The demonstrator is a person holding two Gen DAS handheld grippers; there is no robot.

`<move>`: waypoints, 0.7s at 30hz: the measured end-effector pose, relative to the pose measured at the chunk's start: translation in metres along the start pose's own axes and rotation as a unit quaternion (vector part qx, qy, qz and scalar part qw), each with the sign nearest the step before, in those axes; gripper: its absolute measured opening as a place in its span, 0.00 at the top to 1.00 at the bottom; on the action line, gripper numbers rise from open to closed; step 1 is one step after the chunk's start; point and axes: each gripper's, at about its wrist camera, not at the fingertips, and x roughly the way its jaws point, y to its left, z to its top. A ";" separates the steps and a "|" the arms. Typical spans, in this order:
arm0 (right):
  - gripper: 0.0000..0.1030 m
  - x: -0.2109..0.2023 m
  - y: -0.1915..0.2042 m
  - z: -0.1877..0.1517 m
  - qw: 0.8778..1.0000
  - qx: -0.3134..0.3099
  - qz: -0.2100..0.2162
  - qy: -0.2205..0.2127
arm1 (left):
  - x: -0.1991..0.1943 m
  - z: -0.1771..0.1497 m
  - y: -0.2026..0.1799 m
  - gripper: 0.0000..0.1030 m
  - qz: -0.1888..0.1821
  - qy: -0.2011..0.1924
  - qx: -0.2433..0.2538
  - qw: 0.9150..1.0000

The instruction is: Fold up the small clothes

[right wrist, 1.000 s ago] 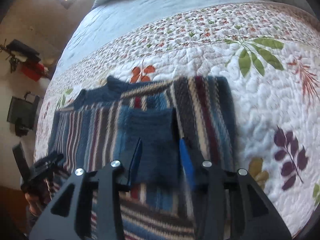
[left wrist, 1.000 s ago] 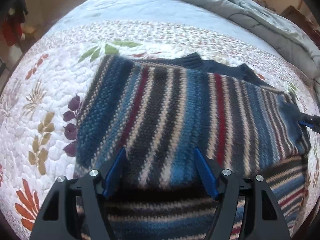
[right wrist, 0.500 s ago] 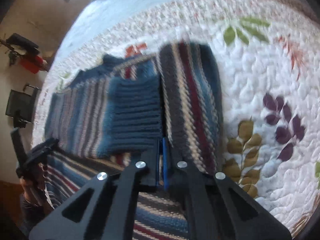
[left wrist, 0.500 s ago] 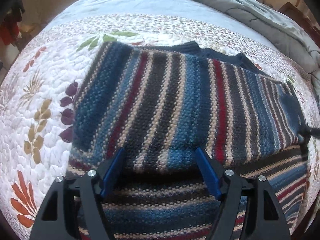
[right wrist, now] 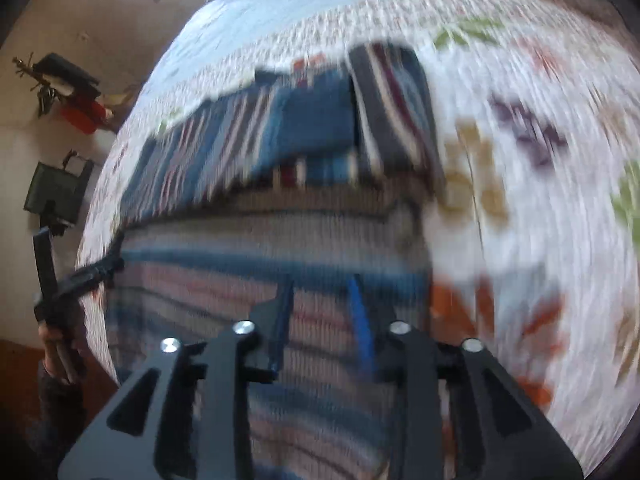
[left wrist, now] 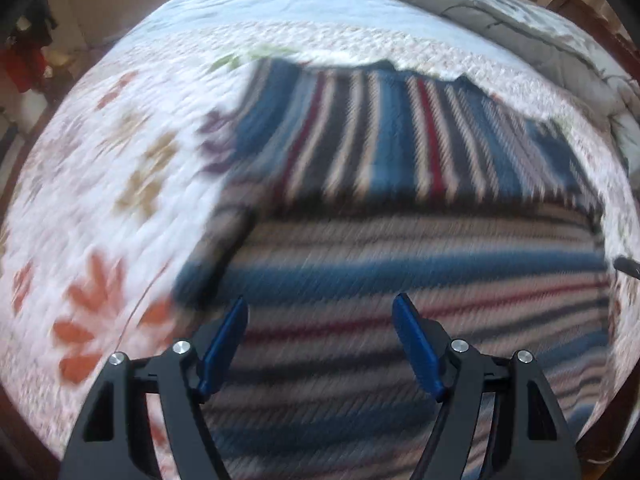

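Observation:
A striped knit sweater (left wrist: 400,248) in blue, dark, cream and red lies on the quilted bed. Its sleeves are folded across the upper body, so the far stripes run lengthwise and the near stripes run crosswise. My left gripper (left wrist: 320,312) is open and empty, over the sweater's near body by its left edge. In the right wrist view the sweater (right wrist: 280,240) fills the middle, with a blue ribbed cuff (right wrist: 320,120) lying on the folded sleeves. My right gripper (right wrist: 320,292) is partly open and empty, over the sweater's near body. Both views are motion blurred.
The white floral quilt (left wrist: 100,200) covers the bed. A grey blanket (left wrist: 500,12) is bunched at the far end. The left gripper and the hand holding it (right wrist: 56,280) show at the bed's left edge. Wall items (right wrist: 72,92) hang beyond.
Both grippers have pulled back toward the sweater's near end. The right gripper, shut at the cuff half a second ago, has opened part way and left the cuff on the sleeves.

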 end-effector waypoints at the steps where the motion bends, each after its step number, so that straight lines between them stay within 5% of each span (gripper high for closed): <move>1: 0.63 -0.001 -0.001 -0.015 1.000 0.003 -0.003 0.005 | -0.006 -0.015 0.009 0.27 0.004 0.005 -0.005 1.000; 7: 0.49 -0.016 -0.013 -0.106 0.999 0.020 -0.043 0.011 | -0.028 -0.078 0.056 0.27 0.011 0.030 -0.052 0.998; 11: 0.49 -0.021 -0.018 -0.150 0.999 0.040 -0.018 0.022 | -0.032 -0.110 0.063 0.27 -0.012 0.048 -0.064 0.997; 16: 0.48 -0.015 -0.011 -0.175 0.998 0.042 0.014 0.042 | -0.025 -0.144 0.065 0.27 -0.078 0.085 -0.097 0.989; 21: 0.48 -0.004 -0.004 -0.186 0.997 0.046 0.034 0.059 | -0.022 -0.159 0.050 0.23 -0.073 0.084 -0.090 0.990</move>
